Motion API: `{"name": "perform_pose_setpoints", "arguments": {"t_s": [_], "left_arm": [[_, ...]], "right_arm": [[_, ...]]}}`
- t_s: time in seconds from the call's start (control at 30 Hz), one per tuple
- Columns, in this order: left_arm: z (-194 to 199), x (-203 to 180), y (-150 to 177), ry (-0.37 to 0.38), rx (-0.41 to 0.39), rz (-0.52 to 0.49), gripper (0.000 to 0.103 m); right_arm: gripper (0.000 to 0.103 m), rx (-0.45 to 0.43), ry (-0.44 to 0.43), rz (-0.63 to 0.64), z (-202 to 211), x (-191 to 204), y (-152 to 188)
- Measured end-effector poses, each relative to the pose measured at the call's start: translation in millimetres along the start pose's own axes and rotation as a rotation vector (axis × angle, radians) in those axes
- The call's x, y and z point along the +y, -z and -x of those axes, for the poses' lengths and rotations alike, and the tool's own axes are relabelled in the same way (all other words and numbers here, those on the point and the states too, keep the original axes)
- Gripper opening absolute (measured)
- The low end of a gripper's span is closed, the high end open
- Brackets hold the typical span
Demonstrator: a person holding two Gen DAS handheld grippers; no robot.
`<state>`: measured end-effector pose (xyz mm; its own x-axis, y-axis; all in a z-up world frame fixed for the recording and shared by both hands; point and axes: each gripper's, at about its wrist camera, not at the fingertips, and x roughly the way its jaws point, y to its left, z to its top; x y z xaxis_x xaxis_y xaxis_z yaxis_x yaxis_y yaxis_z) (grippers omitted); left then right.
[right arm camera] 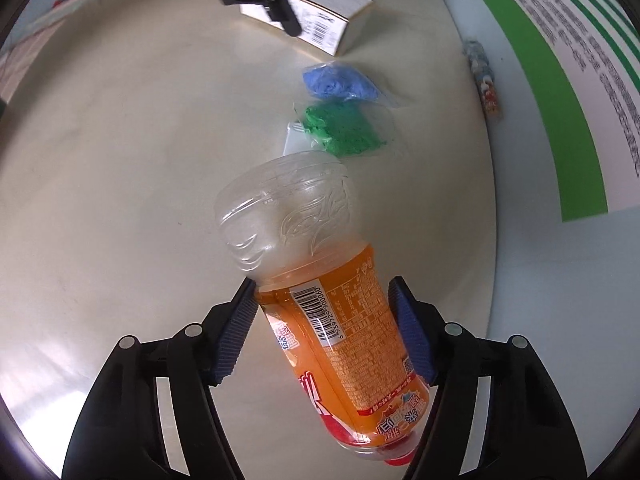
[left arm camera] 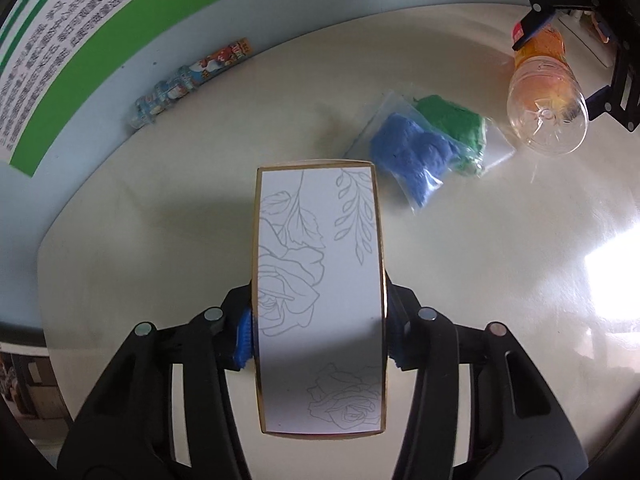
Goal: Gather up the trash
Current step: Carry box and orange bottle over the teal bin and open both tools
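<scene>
Cream tabletop (left arm camera: 500,280): our left gripper (left arm camera: 318,336) pinches the rose-printed box (left arm camera: 320,300), long axis running away from us; our right gripper (right arm camera: 326,332) clasps the lying bottle (right arm camera: 320,288), base pointing away.

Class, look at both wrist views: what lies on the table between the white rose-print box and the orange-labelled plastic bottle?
A clear bag holding blue and green clumps lies between the box and the bottle. Both wrist views show it.
</scene>
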<state>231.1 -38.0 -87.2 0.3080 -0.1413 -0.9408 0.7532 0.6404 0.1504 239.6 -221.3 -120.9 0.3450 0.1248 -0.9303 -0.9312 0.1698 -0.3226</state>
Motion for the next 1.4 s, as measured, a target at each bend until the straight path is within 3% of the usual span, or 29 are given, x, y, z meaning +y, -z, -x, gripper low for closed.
{"name": "perform_pose_setpoints", "arguments": {"t_s": [0.23,0.43,0.67,0.87,1.07,1.4], "left_arm": [[47.6,-14.0,33.3,-0.073,-0.035,0.019,0.047],[86.2,-7.4,54.2,-0.166,-0.076,0.043,0.047],[122.6,-2.5,91.9,-0.226,-0.112,0.109,0.047],[158.3,10.0,148.4,-0.296,-0.152,0.195,0.047],[195.2,25.6,237.9,-0.341,-0.144,0.335,0.047],[235.2,30.1,447.2,-0.400,-0.011,0.631,0.047]], "right_arm": [[0.065,-0.013,-0.061,-0.046,24.9,18.9,-3.2],[0.062,-0.059,-0.094,-0.092,59.0,25.4,-24.9],[0.061,-0.138,-0.114,-0.107,100.2,42.9,-68.8],[0.060,-0.218,-0.147,-0.085,127.4,63.4,-122.2],[0.060,-0.350,-0.243,0.008,158.9,117.4,-207.0],[0.060,-0.455,-0.424,0.256,164.9,238.7,-354.6]]}}
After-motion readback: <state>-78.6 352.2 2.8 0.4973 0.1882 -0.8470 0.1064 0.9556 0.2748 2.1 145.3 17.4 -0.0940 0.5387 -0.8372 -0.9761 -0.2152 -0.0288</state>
